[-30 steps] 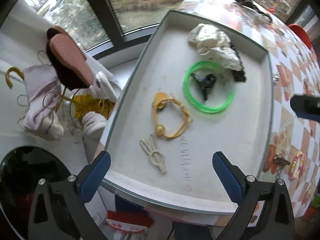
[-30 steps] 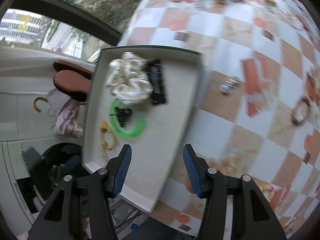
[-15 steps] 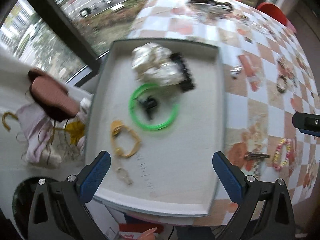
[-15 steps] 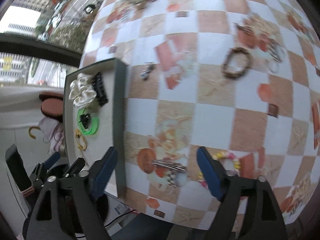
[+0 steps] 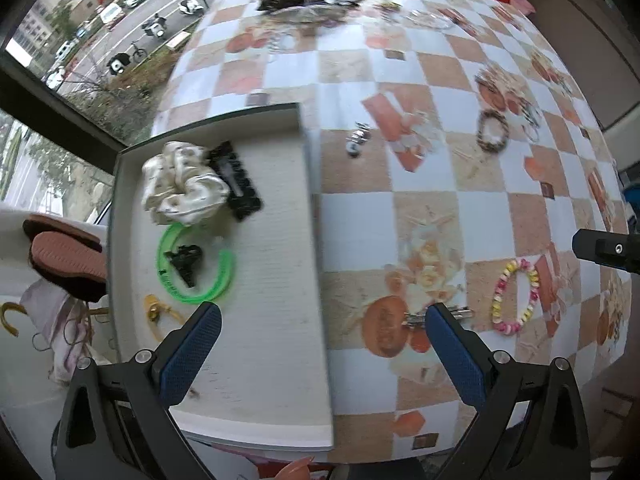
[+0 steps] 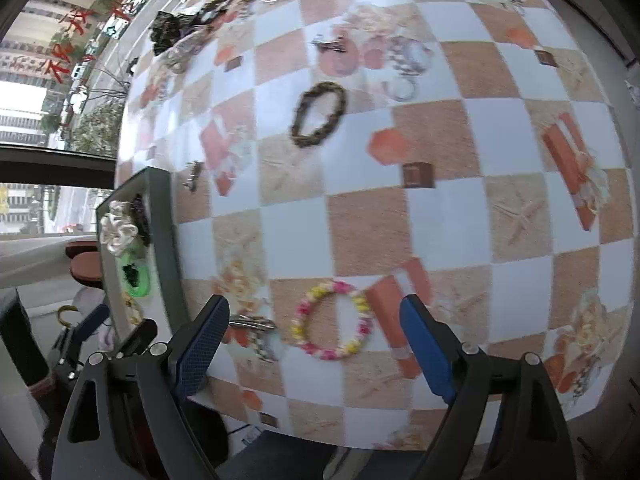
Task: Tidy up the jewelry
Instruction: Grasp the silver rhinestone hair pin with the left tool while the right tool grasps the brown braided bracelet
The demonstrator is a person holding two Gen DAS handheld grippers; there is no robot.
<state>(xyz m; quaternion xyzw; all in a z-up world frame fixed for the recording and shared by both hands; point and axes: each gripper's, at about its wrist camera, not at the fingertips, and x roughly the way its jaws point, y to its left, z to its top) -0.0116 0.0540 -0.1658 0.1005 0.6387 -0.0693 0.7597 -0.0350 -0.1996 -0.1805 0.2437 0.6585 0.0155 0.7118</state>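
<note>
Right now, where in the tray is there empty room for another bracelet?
The tray is bare along its right side and near end, between the green ring and the right wall. Its far left corner is crowded: white scrunchie, black clip, yellow tie.

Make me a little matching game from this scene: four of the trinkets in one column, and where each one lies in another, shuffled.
Things:
1. green ring
2. pink and yellow bead bracelet
3. cream scrunchie
4. dark brown bracelet

Places:
A. in the tray, at its far end beside a black comb
B. on the checked tablecloth, far from the tray
C. in the tray, around a small black clip
D. on the tablecloth, between the right gripper's open fingers

Pairs: 1-C, 2-D, 3-A, 4-B
</note>
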